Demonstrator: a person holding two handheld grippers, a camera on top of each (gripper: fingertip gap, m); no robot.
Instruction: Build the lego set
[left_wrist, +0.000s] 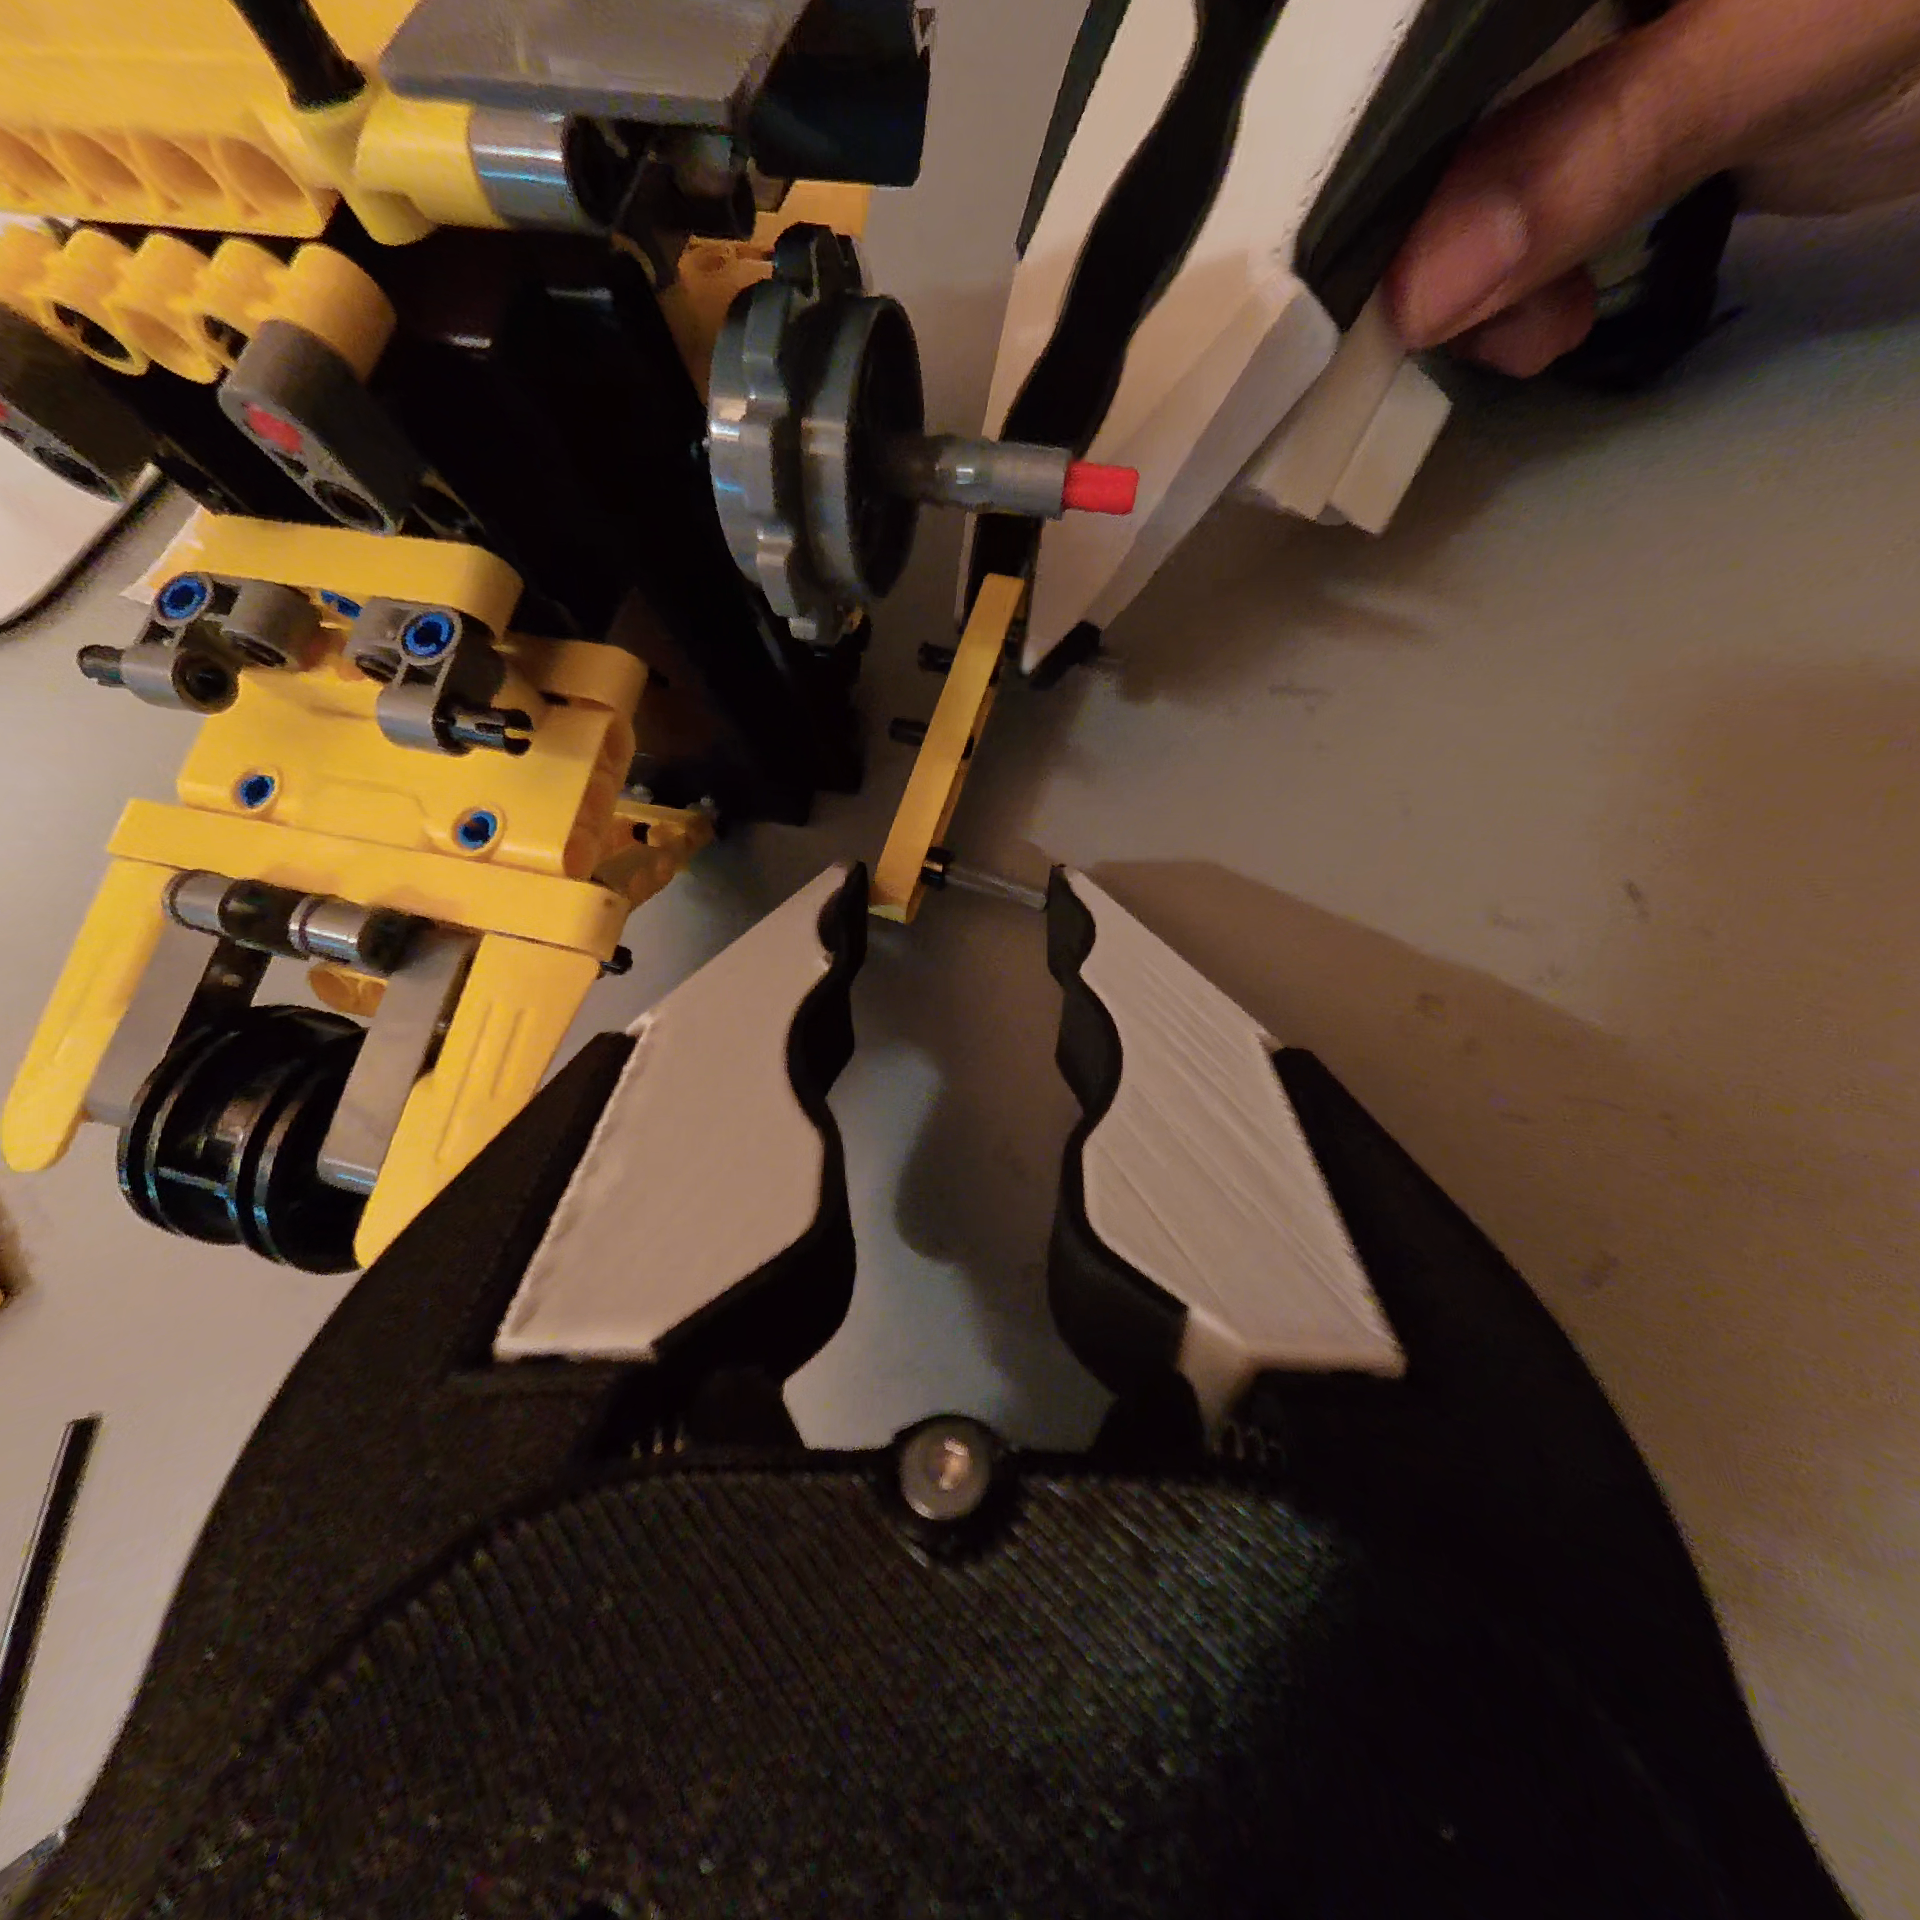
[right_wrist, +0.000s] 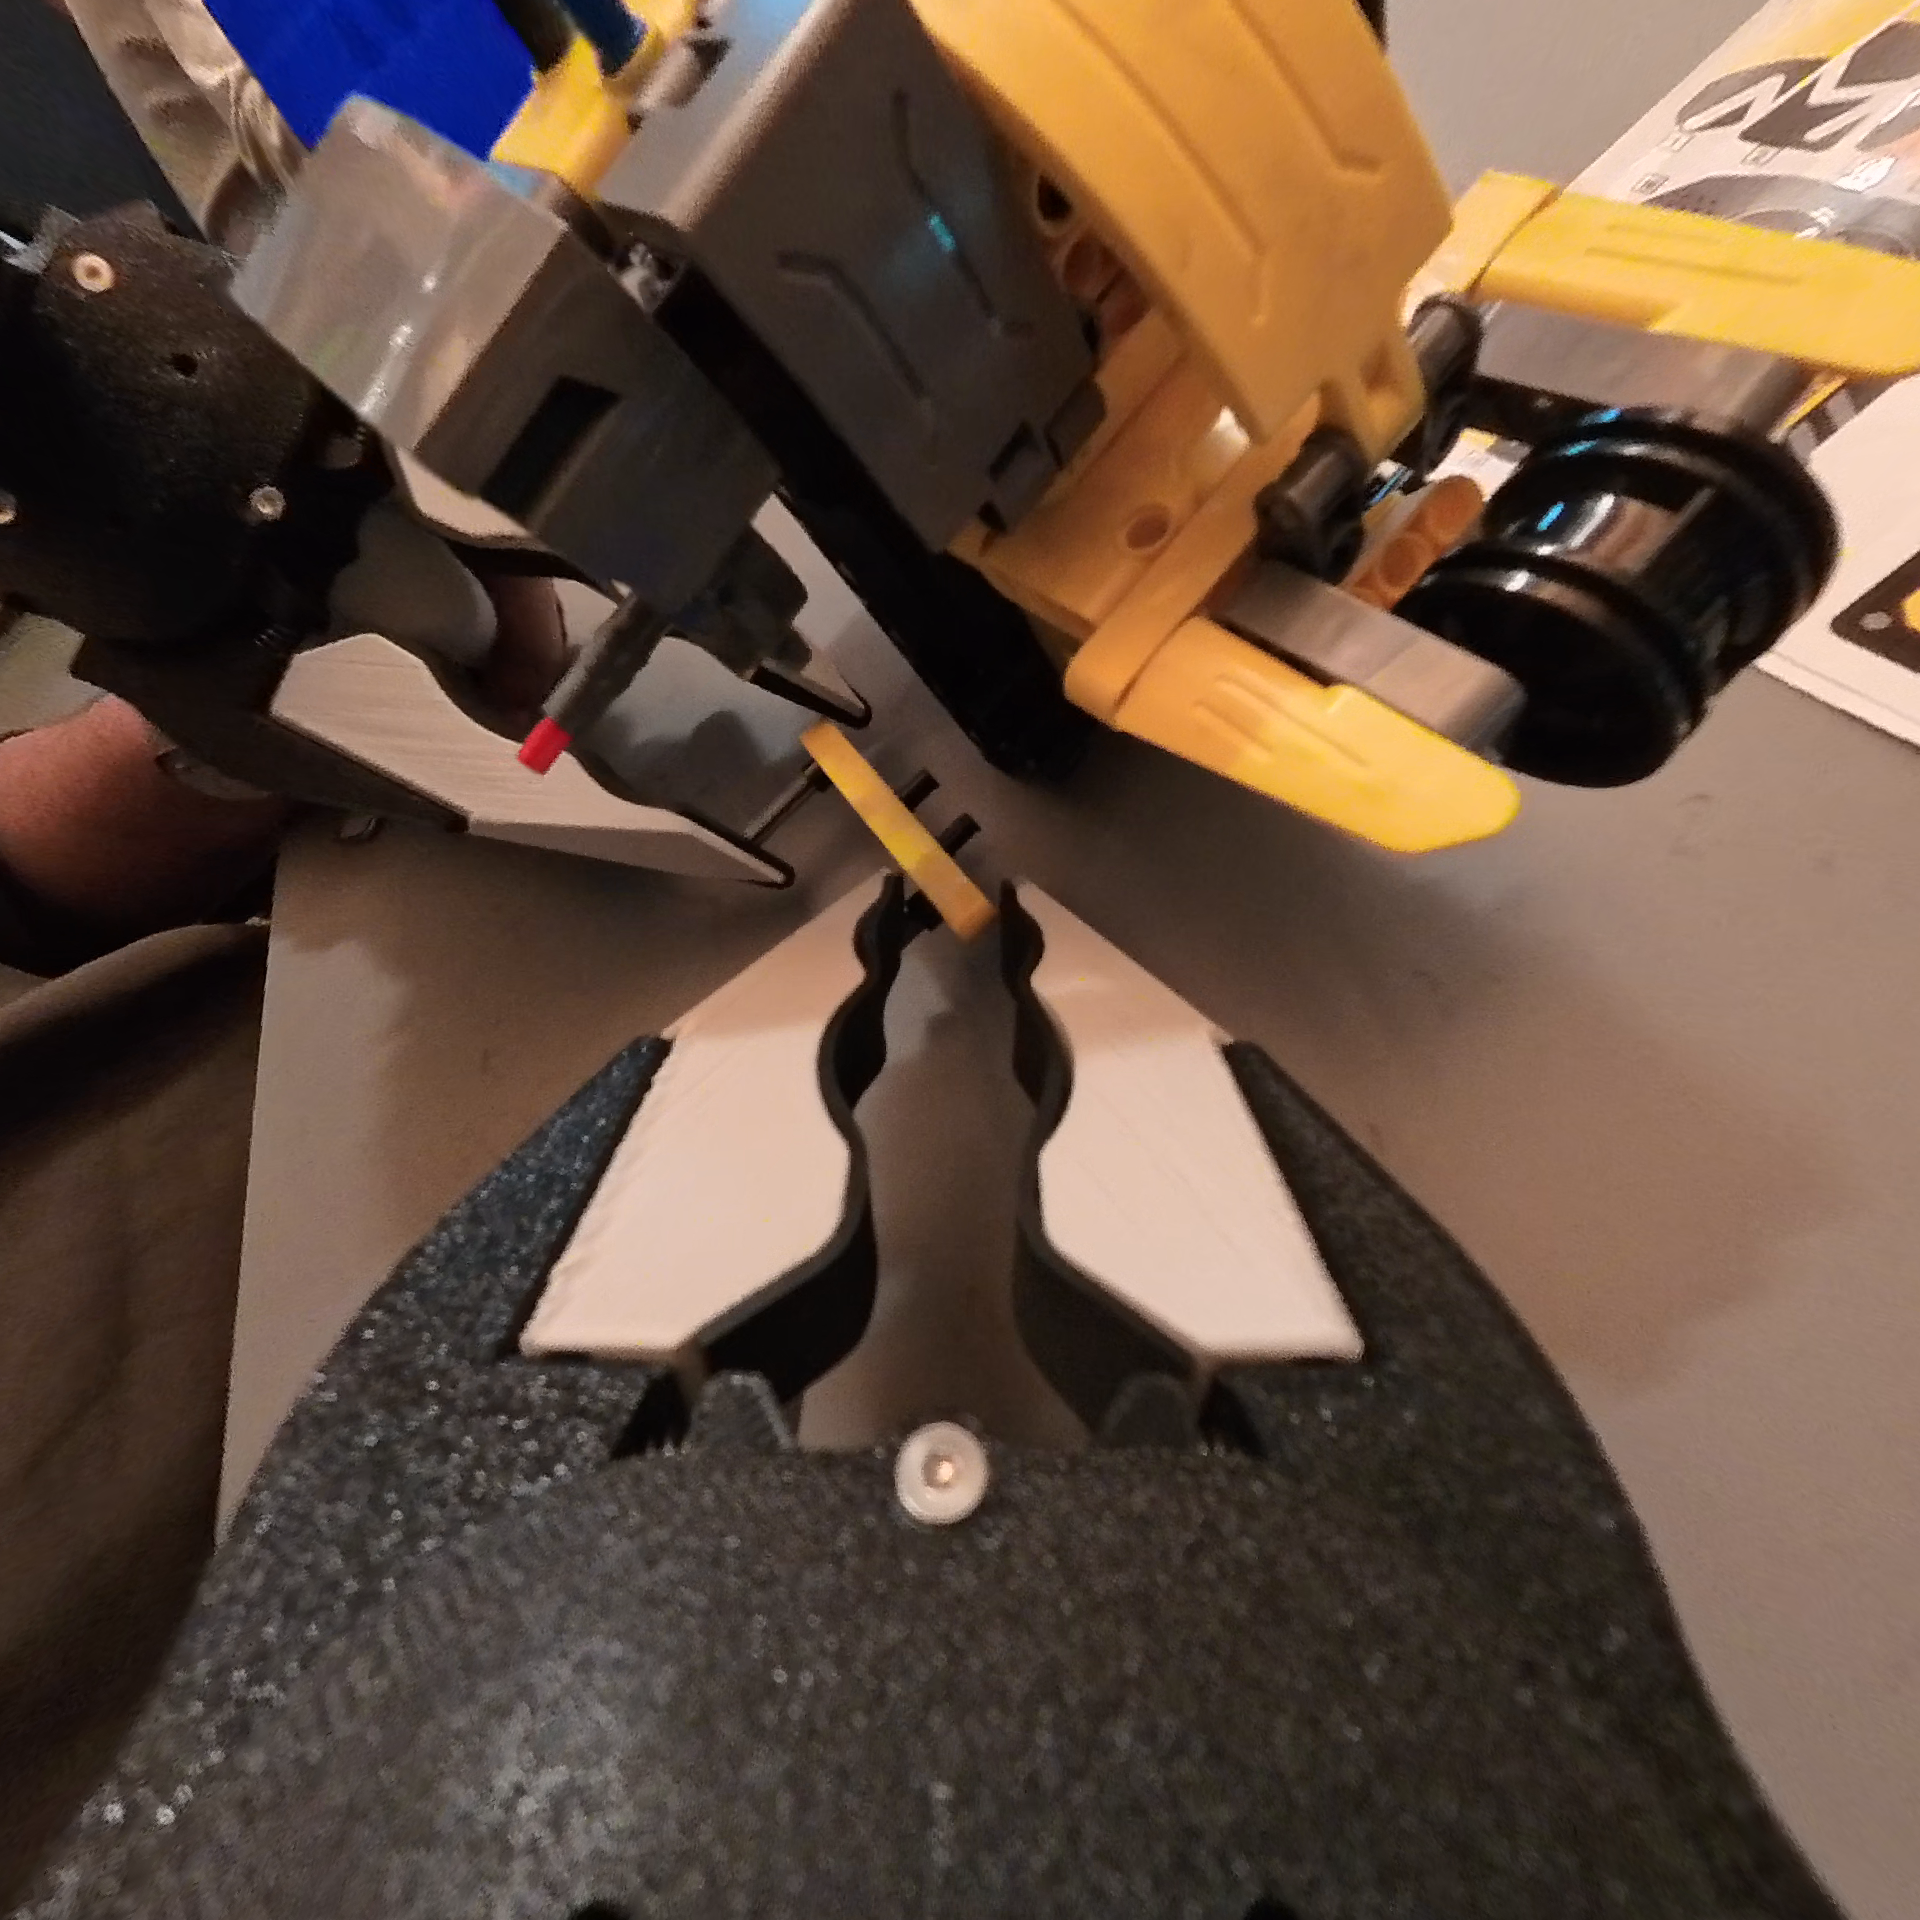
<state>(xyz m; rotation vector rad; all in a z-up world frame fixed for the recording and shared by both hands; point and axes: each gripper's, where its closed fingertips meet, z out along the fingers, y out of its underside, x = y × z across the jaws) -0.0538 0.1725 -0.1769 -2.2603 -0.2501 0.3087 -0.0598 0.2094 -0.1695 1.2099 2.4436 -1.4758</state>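
Note:
A thin yellow beam (left_wrist: 951, 717) with black pins sticks out over the grey table, beside a yellow and black brick-built vehicle (left_wrist: 395, 644). My left gripper (left_wrist: 954, 883) is closed around the beam's near end. One pad touches the beam and the other touches a thin grey axle (left_wrist: 992, 888) stuck in it. My right gripper (right_wrist: 948, 894) is shut on the other end of the beam (right_wrist: 914, 842). Each gripper shows in the other's view, the right (left_wrist: 1013, 613) and the left (right_wrist: 821, 795). A grey sprocket wheel (left_wrist: 810, 436) with a red-tipped axle (left_wrist: 1101, 486) hangs just above the beam.
The vehicle's body (right_wrist: 1195, 260) looms over the beam, with a black wheel (right_wrist: 1621, 603) and yellow prongs to the right. A printed booklet (right_wrist: 1766, 125) lies at the far right. A hand (left_wrist: 1621, 177) holds the right gripper. A sleeve (right_wrist: 104, 1143) fills the left edge. Spacing between my two grippers at the tips: around 5 centimeters. Both grippers' tips are roughly 8 centimeters from the grey sprocket wheel (left_wrist: 810, 436).

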